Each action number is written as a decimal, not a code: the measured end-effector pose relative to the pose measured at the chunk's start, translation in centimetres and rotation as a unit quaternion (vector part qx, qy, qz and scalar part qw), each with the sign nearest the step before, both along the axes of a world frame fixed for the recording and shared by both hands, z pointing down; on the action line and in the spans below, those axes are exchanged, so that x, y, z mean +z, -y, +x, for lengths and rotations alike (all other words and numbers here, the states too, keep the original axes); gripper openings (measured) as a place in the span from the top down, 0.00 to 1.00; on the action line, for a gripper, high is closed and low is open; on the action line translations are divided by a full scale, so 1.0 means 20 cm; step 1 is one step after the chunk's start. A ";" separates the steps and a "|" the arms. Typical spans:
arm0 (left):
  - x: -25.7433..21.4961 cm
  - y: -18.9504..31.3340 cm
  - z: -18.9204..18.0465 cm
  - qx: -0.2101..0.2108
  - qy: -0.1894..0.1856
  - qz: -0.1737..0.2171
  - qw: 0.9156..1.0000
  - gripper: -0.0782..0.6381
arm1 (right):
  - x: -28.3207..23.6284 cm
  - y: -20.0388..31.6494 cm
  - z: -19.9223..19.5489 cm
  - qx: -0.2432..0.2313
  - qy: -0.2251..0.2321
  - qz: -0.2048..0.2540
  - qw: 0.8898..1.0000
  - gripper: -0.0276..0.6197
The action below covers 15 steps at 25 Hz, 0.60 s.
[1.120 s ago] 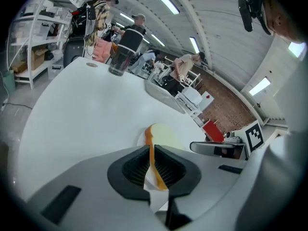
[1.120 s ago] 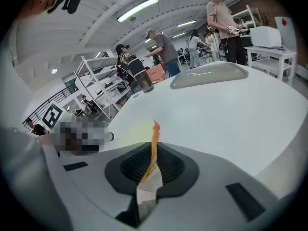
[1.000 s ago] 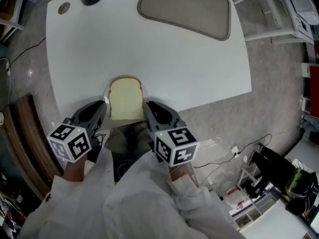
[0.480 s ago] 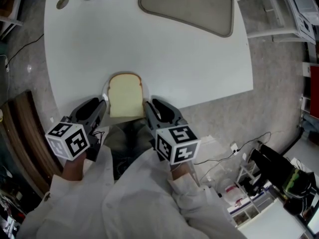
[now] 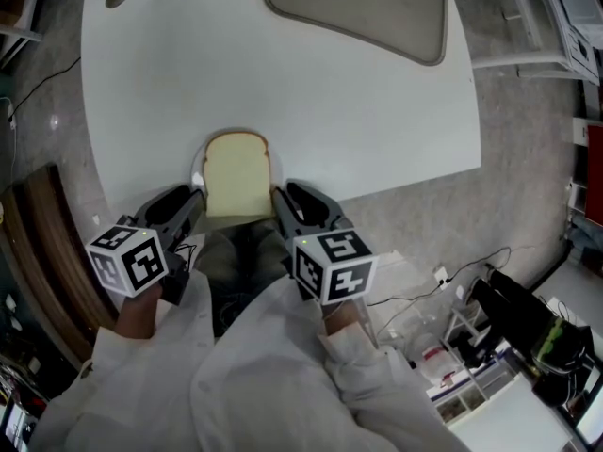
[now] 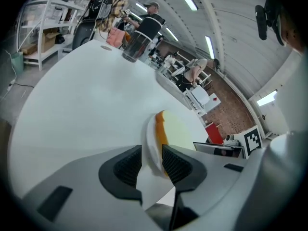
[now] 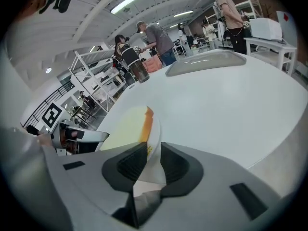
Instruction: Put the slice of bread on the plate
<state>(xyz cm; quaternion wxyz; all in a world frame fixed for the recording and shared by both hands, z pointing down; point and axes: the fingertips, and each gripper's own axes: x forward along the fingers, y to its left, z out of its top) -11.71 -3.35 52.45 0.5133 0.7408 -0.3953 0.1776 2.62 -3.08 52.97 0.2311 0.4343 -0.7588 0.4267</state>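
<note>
- The bread (image 5: 236,174) lies flat on the plate (image 5: 198,168), low in the middle of the head view, so by my reckoning the placing itself is done.
- The plate sits at the near edge of the bench (image 5: 330,111); I cannot tell whether it rests on the bench or hangs just above it.
- My left hand-held gripper (image 6: 151,160) is clamped on the plate's rim at the left side, and the crust shows just past the jaws.
- My right hand-held gripper (image 7: 153,158) is clamped on the opposite rim in the same way.
- Both bites are shallow, on thin rim only, so if one slips the plate could drop or swing off the bench edge.
- If I move my hands unevenly, the plate would tilt and the bread could slide off.
- The grey tray (image 5: 358,12) at the top of the frame is well apart.
</note>
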 end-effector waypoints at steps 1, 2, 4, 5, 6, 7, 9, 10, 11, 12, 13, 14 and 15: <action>0.00 0.00 0.00 0.001 0.000 0.001 1.000 0.73 | 0.00 0.00 0.00 0.000 0.000 -0.001 1.000 0.85; 0.00 -0.01 0.01 0.003 0.000 0.000 1.000 0.73 | 0.00 -0.01 0.00 0.001 0.000 -0.002 1.000 0.85; 0.00 -0.02 0.01 0.003 -0.004 -0.005 1.000 0.73 | 0.01 -0.01 0.00 0.003 0.002 -0.003 1.000 0.85; 0.01 -0.03 0.01 0.002 -0.005 -0.008 1.000 0.73 | 0.01 -0.01 0.00 0.003 0.002 -0.003 1.000 0.85; 0.01 -0.03 0.01 0.001 -0.005 -0.010 1.000 0.73 | 0.01 -0.01 -0.01 0.004 0.003 -0.004 1.000 0.85; 0.01 -0.04 0.01 0.000 -0.005 -0.011 1.000 0.73 | 0.01 -0.01 -0.01 0.004 0.003 -0.004 1.000 0.85; 0.02 -0.04 0.01 -0.004 -0.008 -0.013 1.000 0.73 | 0.02 -0.01 -0.01 0.005 0.004 -0.005 1.000 0.85; 0.02 -0.04 0.01 -0.008 -0.012 -0.014 1.000 0.73 | 0.02 -0.01 -0.01 0.005 0.006 -0.005 1.000 0.85; 0.02 -0.04 0.01 -0.012 -0.019 -0.017 1.000 0.74 | 0.02 -0.01 -0.01 0.006 0.008 -0.005 1.000 0.85; 0.02 -0.04 0.01 -0.018 -0.026 -0.021 0.999 0.74 | 0.02 -0.01 -0.01 0.006 0.011 -0.006 1.000 0.85; 0.02 -0.04 0.02 -0.022 -0.033 -0.025 0.999 0.75 | 0.01 -0.01 -0.01 0.006 0.015 -0.007 1.000 0.85; 0.02 -0.04 0.02 -0.025 -0.038 -0.028 0.999 0.76 | 0.01 -0.01 -0.01 0.006 0.019 -0.009 1.000 0.85; 0.02 -0.05 0.02 -0.026 -0.041 -0.031 0.998 0.77 | 0.01 -0.01 -0.01 0.007 0.024 -0.010 1.000 0.85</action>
